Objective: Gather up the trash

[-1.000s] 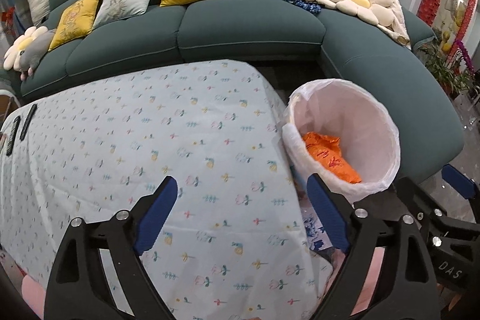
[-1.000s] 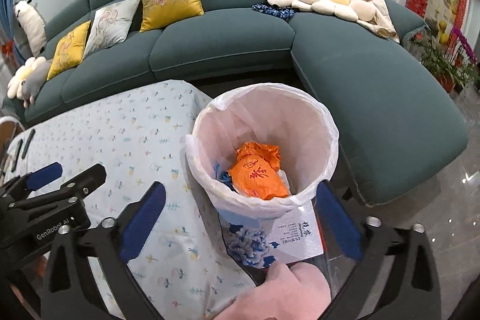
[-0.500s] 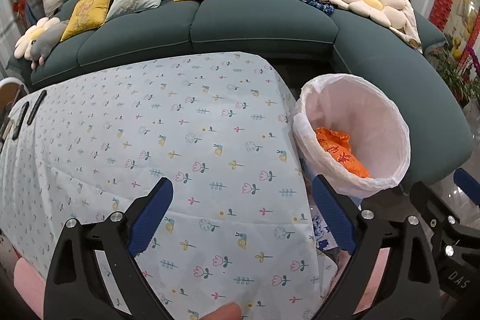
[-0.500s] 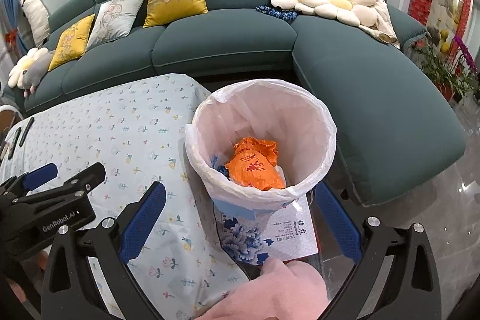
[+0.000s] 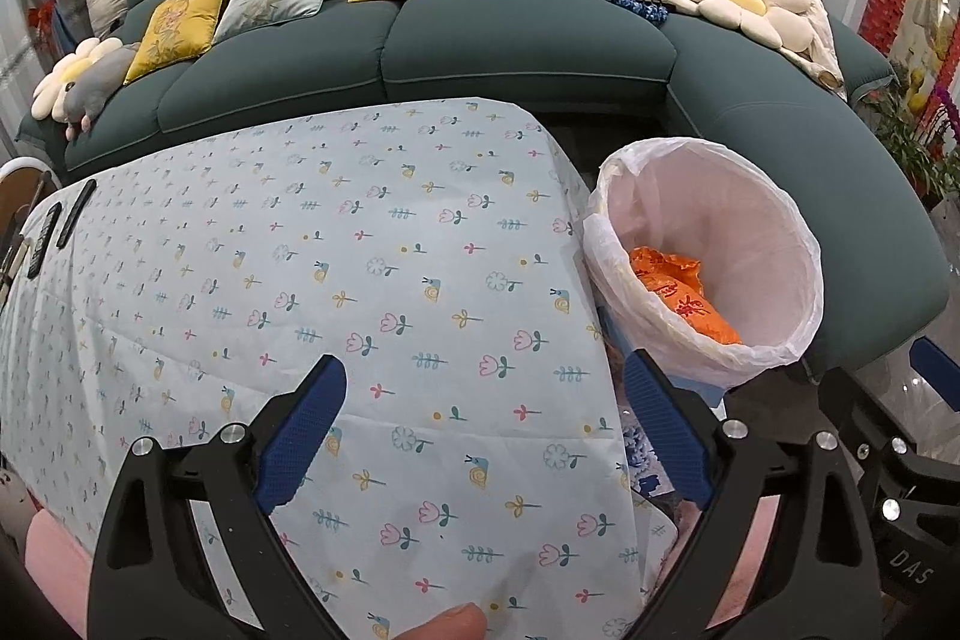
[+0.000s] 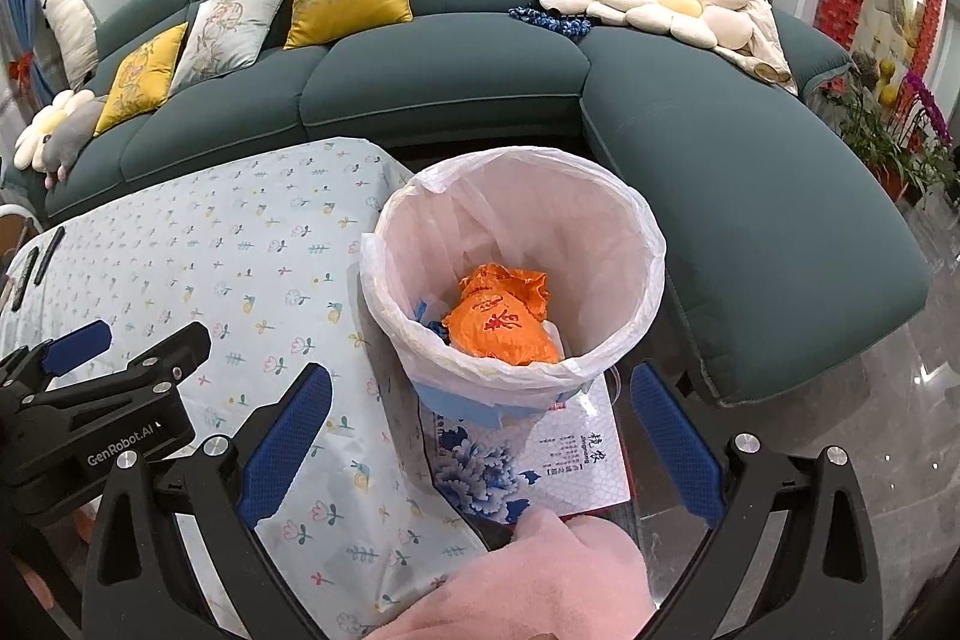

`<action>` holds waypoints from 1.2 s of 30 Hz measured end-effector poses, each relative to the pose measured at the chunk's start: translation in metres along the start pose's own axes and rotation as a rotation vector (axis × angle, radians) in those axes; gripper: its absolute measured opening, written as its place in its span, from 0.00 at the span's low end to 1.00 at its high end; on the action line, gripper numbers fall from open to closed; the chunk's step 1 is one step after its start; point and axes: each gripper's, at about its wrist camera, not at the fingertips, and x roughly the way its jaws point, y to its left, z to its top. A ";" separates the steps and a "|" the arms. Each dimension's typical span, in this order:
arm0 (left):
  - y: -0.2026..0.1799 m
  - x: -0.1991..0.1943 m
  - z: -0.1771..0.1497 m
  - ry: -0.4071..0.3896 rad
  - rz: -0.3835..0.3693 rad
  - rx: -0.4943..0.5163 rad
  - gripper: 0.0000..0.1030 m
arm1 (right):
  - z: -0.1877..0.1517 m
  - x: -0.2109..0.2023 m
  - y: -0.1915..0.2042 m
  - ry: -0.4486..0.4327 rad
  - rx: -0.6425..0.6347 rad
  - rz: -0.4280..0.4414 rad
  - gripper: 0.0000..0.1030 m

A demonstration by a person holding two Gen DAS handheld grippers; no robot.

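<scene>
Both tools gape empty — orange wrapper (image 6: 501,328) lies in bin (image 6: 645,244).

A crumpled orange wrapper (image 6: 501,325) hides most of the blue scrap (image 6: 427,313) beneath it in the white-lined round bin (image 6: 636,232), whose base covers part of the blue-flowered printed sheet (image 6: 540,466), its small lettering unreadable.
</scene>
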 end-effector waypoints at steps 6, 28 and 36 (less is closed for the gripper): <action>-0.002 -0.001 -0.001 -0.002 0.003 0.000 0.87 | -0.001 0.000 0.000 0.001 0.002 0.000 0.93; -0.007 -0.003 -0.005 0.000 0.028 0.015 0.86 | -0.009 0.001 -0.001 0.004 -0.007 -0.001 0.93; -0.005 -0.003 -0.005 0.004 0.042 0.005 0.85 | -0.009 0.001 -0.002 0.005 -0.008 -0.003 0.93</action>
